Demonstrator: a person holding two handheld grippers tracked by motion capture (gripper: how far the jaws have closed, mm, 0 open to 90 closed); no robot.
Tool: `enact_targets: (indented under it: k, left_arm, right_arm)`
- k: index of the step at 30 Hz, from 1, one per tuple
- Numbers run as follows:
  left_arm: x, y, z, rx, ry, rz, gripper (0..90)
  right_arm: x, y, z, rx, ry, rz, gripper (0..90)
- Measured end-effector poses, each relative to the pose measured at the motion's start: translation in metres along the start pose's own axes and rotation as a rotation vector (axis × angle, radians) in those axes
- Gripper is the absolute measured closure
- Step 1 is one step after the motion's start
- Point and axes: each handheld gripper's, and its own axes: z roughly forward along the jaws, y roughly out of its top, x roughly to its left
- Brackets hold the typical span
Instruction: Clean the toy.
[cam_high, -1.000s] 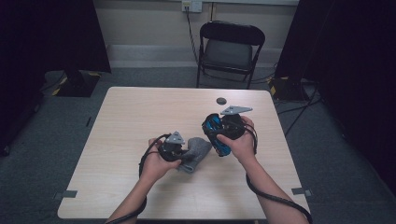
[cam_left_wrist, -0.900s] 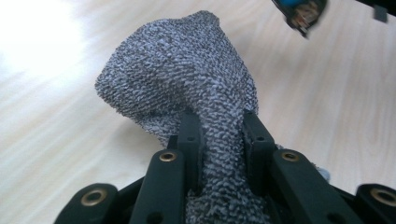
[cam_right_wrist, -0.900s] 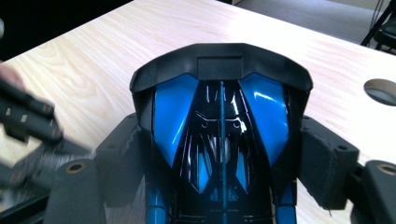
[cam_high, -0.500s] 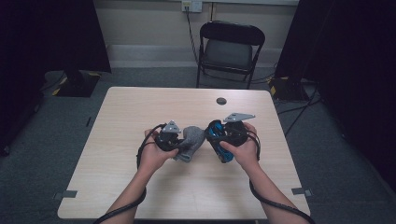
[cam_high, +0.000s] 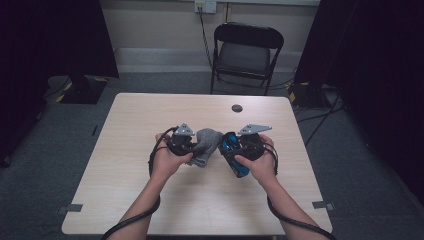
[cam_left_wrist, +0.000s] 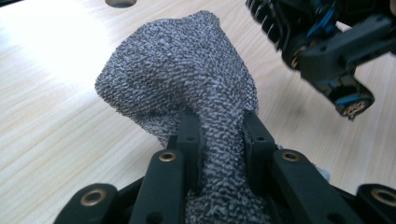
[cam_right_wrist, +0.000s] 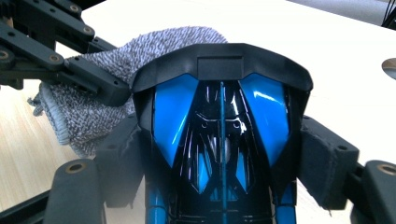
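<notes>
While both hands hover over the table, the right gripper clamps wide on a blue-black toy car, and the left gripper pinches a grey cloth touching the car's end.

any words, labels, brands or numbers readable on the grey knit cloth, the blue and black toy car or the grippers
None: no readable text in any view.
Grey knit cloth, pinched in the left gripper: plain knit, no tag or label.
Glossy blue and black toy car, clamped in the right gripper: no brand, number or sticker.
Grippers: bare black jaws with brass-coloured rivets, no markings.
Light wooden table: no writing.
</notes>
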Motion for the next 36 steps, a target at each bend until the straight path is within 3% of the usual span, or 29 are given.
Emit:
enact_targets:
  k: [12,24,36]
  left_arm:
    - [-0.007,0.004,0.005,-0.002,-0.024,0.011,73.3]
    - [-0.016,0.005,0.014,0.004,-0.056,0.012,73.5]
    - [-0.021,0.004,0.018,0.010,-0.051,-0.005,73.4]
  right_arm:
    - [0.013,-0.003,0.004,0.007,0.003,-0.023,25.4]
    - [0.014,0.005,0.006,-0.009,-0.012,-0.028,25.4]
    - [0.015,0.009,0.007,-0.015,-0.031,-0.031,25.4]
